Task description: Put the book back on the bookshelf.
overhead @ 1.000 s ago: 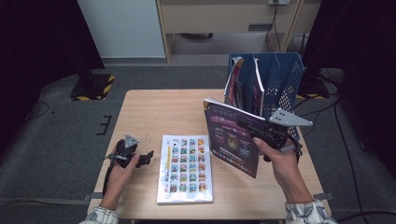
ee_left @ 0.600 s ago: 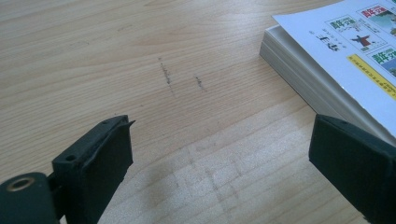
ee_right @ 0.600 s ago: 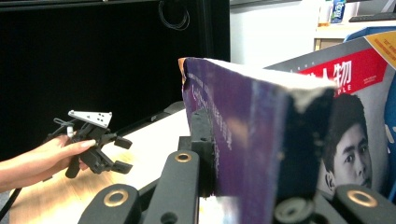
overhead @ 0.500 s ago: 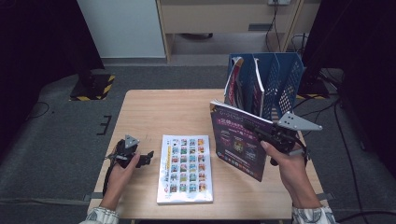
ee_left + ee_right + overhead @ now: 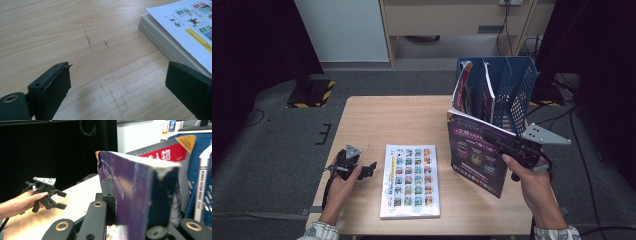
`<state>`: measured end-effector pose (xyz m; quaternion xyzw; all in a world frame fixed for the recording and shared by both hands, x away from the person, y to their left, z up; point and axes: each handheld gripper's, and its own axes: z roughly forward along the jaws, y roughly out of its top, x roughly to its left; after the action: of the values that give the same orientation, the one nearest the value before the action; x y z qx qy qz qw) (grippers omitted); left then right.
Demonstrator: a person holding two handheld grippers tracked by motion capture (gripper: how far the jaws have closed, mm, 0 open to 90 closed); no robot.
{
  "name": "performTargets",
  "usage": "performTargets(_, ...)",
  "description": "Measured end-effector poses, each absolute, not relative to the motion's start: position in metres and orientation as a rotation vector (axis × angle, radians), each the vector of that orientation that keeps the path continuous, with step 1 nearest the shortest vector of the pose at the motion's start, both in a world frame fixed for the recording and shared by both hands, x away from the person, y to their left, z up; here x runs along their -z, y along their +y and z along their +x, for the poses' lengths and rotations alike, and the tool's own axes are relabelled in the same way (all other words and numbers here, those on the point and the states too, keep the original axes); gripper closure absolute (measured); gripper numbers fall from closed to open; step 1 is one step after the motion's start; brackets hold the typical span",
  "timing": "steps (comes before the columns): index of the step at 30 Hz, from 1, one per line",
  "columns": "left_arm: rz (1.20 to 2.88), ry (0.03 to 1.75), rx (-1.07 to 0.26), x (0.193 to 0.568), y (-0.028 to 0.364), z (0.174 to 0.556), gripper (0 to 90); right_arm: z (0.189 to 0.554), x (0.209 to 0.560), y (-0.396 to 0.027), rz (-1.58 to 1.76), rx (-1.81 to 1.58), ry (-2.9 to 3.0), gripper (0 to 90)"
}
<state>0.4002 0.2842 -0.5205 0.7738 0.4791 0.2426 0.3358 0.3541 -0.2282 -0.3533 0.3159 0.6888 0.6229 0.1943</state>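
My right gripper (image 5: pixel 507 147) is clamped on the edge of the purple magazine (image 5: pixel 474 157), its jaws pinched tight on the cover, and I hold the magazine upright and off the table (image 5: pixel 377 120), just in front of the blue file rack (image 5: pixel 512 85). Going by that, I judge the pickup done and the filing left: the rack already holds a couple of magazines standing in its slots, and mine is not yet in one. My left gripper (image 5: pixel 362 170) rests low near the table's left edge, jaws wide apart with nothing between them, just beside the white book (image 5: pixel 410 180) with the grid of small pictures, which lies flat and, I'd guess, waits its turn
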Motion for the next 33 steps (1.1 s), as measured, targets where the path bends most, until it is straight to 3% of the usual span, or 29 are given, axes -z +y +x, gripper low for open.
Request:
performTargets(18, 2.021, 1.251, -0.632, 0.521, 0.283, 0.400, 5.5, 0.341, 0.344, -0.268, 0.950, -1.735, 1.855, 83.8)
performTargets(33, 2.021, 1.249, -0.633, 0.521, 0.283, 0.400, 5.4, 0.339, 0.309, -0.275, 0.915, -1.774, 1.788, 83.9)
